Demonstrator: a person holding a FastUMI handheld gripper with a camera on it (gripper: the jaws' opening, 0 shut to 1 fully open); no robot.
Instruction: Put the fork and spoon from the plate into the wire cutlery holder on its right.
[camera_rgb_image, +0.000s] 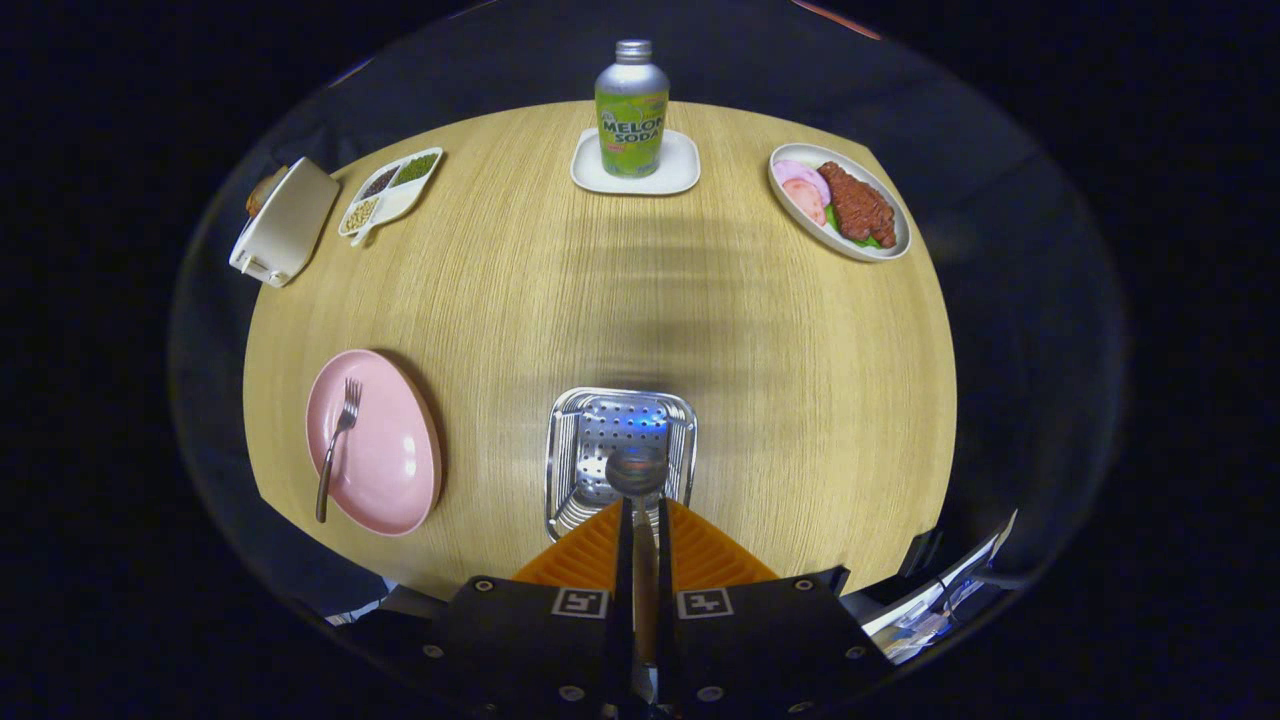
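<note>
You hold the spoon (637, 470) pinched by its handle in the gripper (640, 525), bowl directly above the wire cutlery holder (570, 450). Lower it straight inside before releasing. The fork (336, 445) lies on the pink plate (395, 470), left of the holder.

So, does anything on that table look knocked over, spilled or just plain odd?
Nothing looks spilled or broken. The tongs are shut on the spoon, held over the wire cutlery holder. The fork lies on the pink plate with its handle poking past the rim. The soda bottle stands upright.
</note>
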